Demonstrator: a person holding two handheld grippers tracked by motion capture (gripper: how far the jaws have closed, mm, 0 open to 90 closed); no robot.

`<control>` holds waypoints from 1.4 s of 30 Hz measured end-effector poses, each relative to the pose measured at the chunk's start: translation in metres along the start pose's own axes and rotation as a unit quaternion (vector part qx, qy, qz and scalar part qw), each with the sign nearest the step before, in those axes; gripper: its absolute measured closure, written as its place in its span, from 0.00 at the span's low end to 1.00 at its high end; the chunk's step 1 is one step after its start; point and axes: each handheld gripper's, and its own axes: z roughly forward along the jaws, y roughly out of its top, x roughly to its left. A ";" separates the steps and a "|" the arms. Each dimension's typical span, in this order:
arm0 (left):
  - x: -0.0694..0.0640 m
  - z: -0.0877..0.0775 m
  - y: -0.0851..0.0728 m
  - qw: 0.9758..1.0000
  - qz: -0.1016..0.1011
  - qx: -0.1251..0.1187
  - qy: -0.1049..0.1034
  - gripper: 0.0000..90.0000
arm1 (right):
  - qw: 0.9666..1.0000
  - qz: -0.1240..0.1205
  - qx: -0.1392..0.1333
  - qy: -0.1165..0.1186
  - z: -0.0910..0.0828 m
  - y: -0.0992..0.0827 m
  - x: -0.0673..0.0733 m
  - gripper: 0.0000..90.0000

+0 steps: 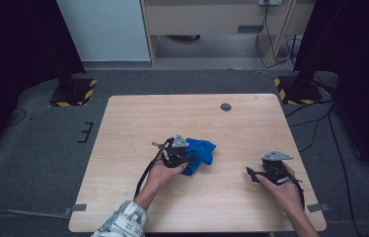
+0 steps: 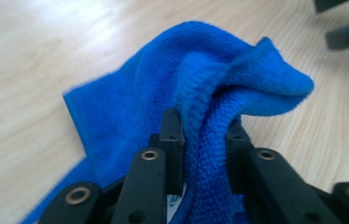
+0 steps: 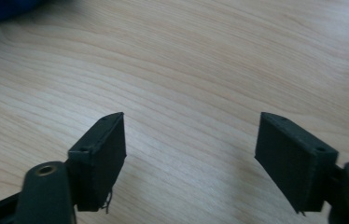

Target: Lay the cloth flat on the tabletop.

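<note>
At the counter's [image 1: 123, 123] middle, the left gripper [image 2: 200, 140] has its jaws clamped on a fold of the bunched blue cloth [image 1: 200, 154], likely mid-fold, while the right gripper [image 3: 191, 154], jaws apart and empty, should next take a free corner.

left claw [image 1: 191, 159] at blue cloth [image 1: 200, 154], mid-table [image 1: 232, 133] | right claw [image 1: 249, 172] apart, near right edge
</note>
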 end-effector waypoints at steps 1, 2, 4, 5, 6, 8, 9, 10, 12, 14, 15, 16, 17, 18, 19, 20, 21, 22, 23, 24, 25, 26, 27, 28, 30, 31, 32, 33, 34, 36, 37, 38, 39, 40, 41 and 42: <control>0.000 0.002 -0.002 1.000 -0.003 0.000 0.003 0.78 | 1.000 -0.006 -0.002 0.005 0.000 0.001 0.001 0.31; 0.000 0.003 -0.004 1.000 -0.005 -0.001 0.005 0.74 | 1.000 -0.011 -0.003 0.008 0.001 0.003 0.003 0.32; -0.002 0.004 -0.007 1.000 -0.009 -0.007 0.011 0.63 | 1.000 -0.019 -0.007 0.013 0.002 0.007 0.008 0.35; -0.002 0.003 -0.008 1.000 -0.012 -0.009 0.016 0.46 | 0.999 -0.026 -0.010 0.018 0.003 0.010 0.013 0.37; -0.003 0.002 -0.008 1.000 -0.012 -0.009 0.016 0.42 | 0.999 -0.031 -0.011 0.021 0.003 0.012 0.015 0.38; -0.004 -0.001 -0.010 1.000 -0.011 -0.014 0.013 0.40 | 0.999 -0.032 -0.013 0.024 0.003 0.013 0.017 0.39; -0.005 -0.005 -0.011 1.000 -0.012 -0.021 0.008 0.33 | 0.999 -0.037 -0.016 0.030 0.004 0.016 0.021 0.41; -0.005 -0.005 -0.011 1.000 -0.012 -0.021 0.008 0.31 | 0.999 -0.037 -0.016 0.030 0.004 0.016 0.021 0.41; -0.007 -0.009 -0.011 1.000 -0.015 -0.028 -0.001 0.29 | 0.998 -0.039 -0.017 0.038 0.005 0.017 0.025 0.44; -0.009 -0.013 -0.011 0.999 -0.016 -0.033 -0.005 0.26 | 0.997 -0.050 -0.020 0.050 0.004 0.019 0.030 0.47; -0.010 -0.015 -0.010 0.999 -0.016 -0.037 -0.007 0.25 | 0.997 -0.049 -0.020 0.055 0.004 0.019 0.031 0.49; -0.011 -0.017 -0.010 0.999 -0.015 -0.041 -0.009 0.25 | 0.997 -0.049 -0.020 0.055 0.004 0.019 0.031 0.49; -0.011 -0.020 -0.010 0.999 -0.013 -0.043 -0.006 0.25 | 0.997 -0.053 -0.021 0.058 0.004 0.020 0.032 0.50; -0.011 -0.023 -0.010 0.999 -0.012 -0.045 -0.002 0.25 | 0.996 -0.055 -0.024 0.063 0.003 0.020 0.032 0.54; -0.011 -0.026 -0.011 0.999 -0.011 -0.046 0.003 0.25 | 0.996 -0.055 -0.024 0.063 0.003 0.020 0.032 0.54; -0.010 -0.029 -0.012 0.999 -0.014 -0.047 0.007 0.25 | 0.996 -0.057 -0.026 0.067 0.002 0.021 0.033 0.58; -0.008 -0.032 -0.014 0.999 -0.019 -0.049 0.008 0.27 | 0.995 -0.059 -0.027 0.070 0.002 0.021 0.034 0.60; -0.006 -0.035 -0.017 0.999 -0.020 -0.049 0.009 0.28 | 0.995 -0.058 -0.029 0.074 0.002 0.022 0.035 0.63; -0.005 -0.038 -0.019 0.999 -0.019 -0.046 0.013 0.28 | 0.995 -0.058 -0.029 0.074 0.002 0.022 0.035 0.63; -0.003 -0.040 -0.022 0.999 -0.018 -0.042 0.017 0.28 | 0.995 -0.061 -0.032 0.077 0.003 0.023 0.036 0.65; -0.001 -0.043 -0.024 0.999 -0.016 -0.040 0.018 0.29 | 0.994 -0.063 -0.036 0.081 0.003 0.024 0.039 0.68; 0.000 -0.046 -0.027 0.999 -0.018 -0.043 0.018 0.31 | 0.993 -0.068 -0.038 0.085 0.003 0.026 0.041 0.70; 0.000 -0.048 -0.030 0.999 -0.020 -0.044 0.019 0.32 | 0.993 -0.073 -0.040 0.087 0.003 0.028 0.044 0.72; 0.001 -0.049 -0.033 0.999 -0.019 -0.042 0.019 0.33 | 0.992 -0.078 -0.042 0.091 0.004 0.030 0.047 0.75; 0.001 -0.051 -0.038 0.999 -0.013 -0.035 0.023 0.34 | 0.991 -0.087 -0.042 0.098 0.006 0.033 0.052 0.78; 0.001 -0.051 -0.040 0.999 -0.011 -0.031 0.027 0.36 | 0.989 -0.092 -0.042 0.105 0.008 0.036 0.057 0.79; 0.003 -0.051 -0.044 0.999 -0.010 -0.026 0.029 0.37 | 0.989 -0.093 -0.043 0.109 0.009 0.037 0.059 0.79; 0.003 -0.051 -0.044 0.999 -0.010 -0.026 0.029 0.38 | 0.989 -0.093 -0.043 0.109 0.009 0.037 0.059 0.79; 0.004 -0.051 -0.046 0.999 -0.011 -0.023 0.031 0.38 | 0.988 -0.093 -0.042 0.112 0.009 0.037 0.060 0.78; 0.007 -0.050 -0.048 0.999 -0.015 -0.020 0.034 0.39 | 0.987 -0.095 -0.043 0.119 0.010 0.038 0.063 0.75; 0.008 -0.049 -0.048 0.999 -0.017 -0.019 0.035 0.40 | 0.987 -0.097 -0.042 0.125 0.011 0.039 0.064 0.70; 0.008 -0.049 -0.048 0.999 -0.016 -0.018 0.033 0.40 | 0.987 -0.097 -0.042 0.125 0.011 0.039 0.064 0.70; 0.008 -0.047 -0.049 0.999 -0.012 -0.016 0.032 0.41 | 0.986 -0.095 -0.043 0.129 0.012 0.039 0.065 0.68; 0.008 -0.046 -0.049 0.999 -0.010 -0.012 0.031 0.41 | 0.986 -0.093 -0.042 0.133 0.012 0.040 0.065 0.66; 0.008 -0.045 -0.050 0.999 -0.009 -0.009 0.031 0.41 | 0.985 -0.093 -0.042 0.139 0.013 0.040 0.067 0.62; 0.008 -0.044 -0.050 0.999 -0.007 -0.006 0.031 0.41 | 0.984 -0.093 -0.044 0.145 0.013 0.041 0.068 0.62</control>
